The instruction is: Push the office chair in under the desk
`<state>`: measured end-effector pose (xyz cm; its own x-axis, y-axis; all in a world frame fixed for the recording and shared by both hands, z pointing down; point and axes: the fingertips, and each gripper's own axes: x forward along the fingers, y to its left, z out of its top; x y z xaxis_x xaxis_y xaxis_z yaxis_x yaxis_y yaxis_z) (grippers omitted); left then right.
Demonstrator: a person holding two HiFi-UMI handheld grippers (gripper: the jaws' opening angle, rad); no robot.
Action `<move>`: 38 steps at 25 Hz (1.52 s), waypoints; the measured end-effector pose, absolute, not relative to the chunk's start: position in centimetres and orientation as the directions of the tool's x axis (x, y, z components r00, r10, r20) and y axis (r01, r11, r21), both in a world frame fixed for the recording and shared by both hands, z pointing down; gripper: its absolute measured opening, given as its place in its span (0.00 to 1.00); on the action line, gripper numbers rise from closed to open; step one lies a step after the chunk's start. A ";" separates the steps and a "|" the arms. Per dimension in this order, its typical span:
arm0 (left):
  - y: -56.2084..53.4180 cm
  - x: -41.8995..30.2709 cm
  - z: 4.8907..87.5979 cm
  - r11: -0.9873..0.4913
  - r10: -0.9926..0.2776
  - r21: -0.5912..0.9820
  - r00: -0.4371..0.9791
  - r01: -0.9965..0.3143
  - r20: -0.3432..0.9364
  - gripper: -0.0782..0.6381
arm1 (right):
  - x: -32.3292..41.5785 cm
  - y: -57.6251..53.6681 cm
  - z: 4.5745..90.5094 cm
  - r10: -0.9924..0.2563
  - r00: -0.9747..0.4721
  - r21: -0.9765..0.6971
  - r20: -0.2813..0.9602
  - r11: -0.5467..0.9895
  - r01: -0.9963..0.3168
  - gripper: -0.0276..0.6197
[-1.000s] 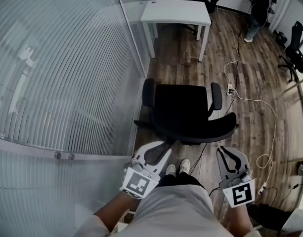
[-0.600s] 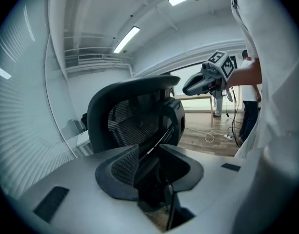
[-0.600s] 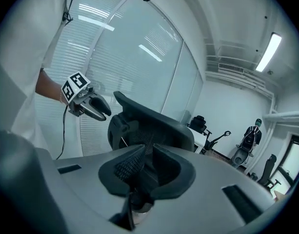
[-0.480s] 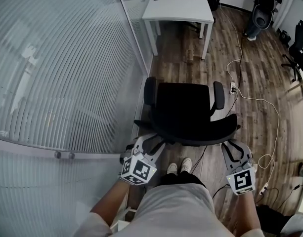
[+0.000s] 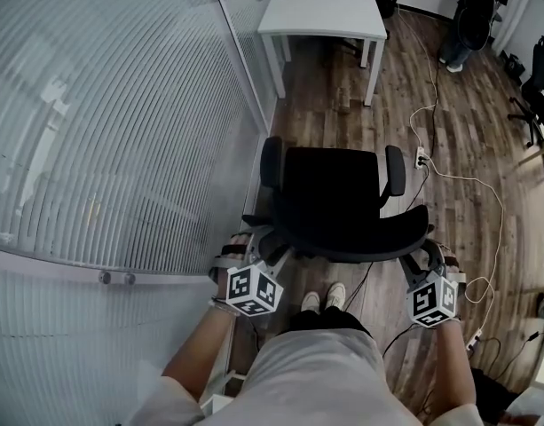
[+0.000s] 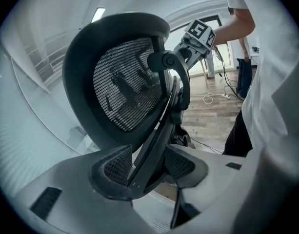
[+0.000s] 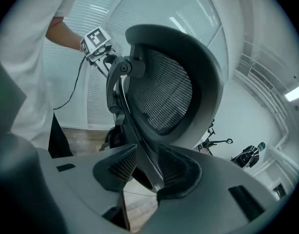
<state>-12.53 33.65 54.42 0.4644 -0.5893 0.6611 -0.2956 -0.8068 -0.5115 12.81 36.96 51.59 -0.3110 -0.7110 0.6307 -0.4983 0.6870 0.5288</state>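
Note:
A black office chair point(image 5: 334, 193) stands on the wooden floor with its seat facing the white desk point(image 5: 320, 16), about a chair's length short of it. My left gripper point(image 5: 261, 242) is at the left end of the curved backrest point(image 5: 342, 238) and my right gripper point(image 5: 429, 254) at the right end. In the left gripper view the backrest's frame edge point(image 6: 154, 140) runs between the opening jaws of the left gripper point(image 6: 148, 167), the pads not pressing on it. The right gripper point(image 7: 142, 167) likewise straddles the frame edge point(image 7: 139, 145), its jaws opening.
A ribbed glass partition point(image 5: 121, 131) runs along the chair's left side up to the desk. A white cable with a power strip point(image 5: 467, 185) lies on the floor at the right. More chairs point(image 5: 533, 87) stand far right. My shoes point(image 5: 320, 300) are just behind the chair.
Both grippers have moved forward onto the two ends of the backrest, and their jaws have spread around its edge. The chair has stayed where it was.

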 end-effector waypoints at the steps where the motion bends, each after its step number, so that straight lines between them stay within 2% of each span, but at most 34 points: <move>1: 33.4 -12.7 54.7 -0.808 -0.588 -0.516 0.449 -0.283 0.673 0.40 | 13.0 36.7 52.0 -0.703 -0.298 0.534 0.645 0.694 -0.483 0.27; 6: 32.6 -13.5 56.2 -0.819 -0.574 -0.524 0.376 -0.235 0.728 0.42 | 14.1 35.9 54.0 -0.671 -0.243 0.542 0.701 0.722 -0.430 0.34; 12: 31.7 -14.6 58.1 -0.830 -0.557 -0.520 0.290 -0.200 0.778 0.42 | 14.8 34.9 55.7 -0.642 -0.192 0.543 0.742 0.744 -0.390 0.37; 17: 30.7 -14.2 58.7 -0.821 -0.571 -0.539 0.265 -0.188 0.777 0.42 | 15.6 34.4 56.8 -0.637 -0.182 0.545 0.749 0.749 -0.376 0.37; 21: 30.5 -14.2 58.3 -0.826 -0.563 -0.532 0.252 -0.184 0.787 0.41 | 15.6 34.2 56.3 -0.632 -0.189 0.543 0.751 0.755 -0.369 0.33; 38: 28.1 -14.2 59.0 -0.837 -0.544 -0.511 0.201 -0.196 0.815 0.40 | 15.6 31.9 56.6 -0.632 -0.213 0.536 0.746 0.758 -0.372 0.32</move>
